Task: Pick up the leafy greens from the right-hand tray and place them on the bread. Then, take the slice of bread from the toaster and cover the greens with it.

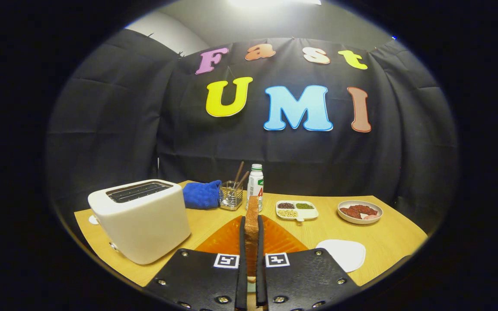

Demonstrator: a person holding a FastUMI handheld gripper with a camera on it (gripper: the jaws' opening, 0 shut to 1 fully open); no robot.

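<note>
Here gripper (251, 233) clamps bread slice (251, 224).

Glossy plastic toaster (141, 220) on smooth wooden table (387, 242).

A red letter "A" shows on the label of the white bottle (255, 185), which stands on the bench (387, 239) beyond the tongs (251, 242); the rest of that label is too small to read. Each finger (201, 280) of the tongs carries a square black-and-white coded marker (226, 261), bearing no words.
</note>
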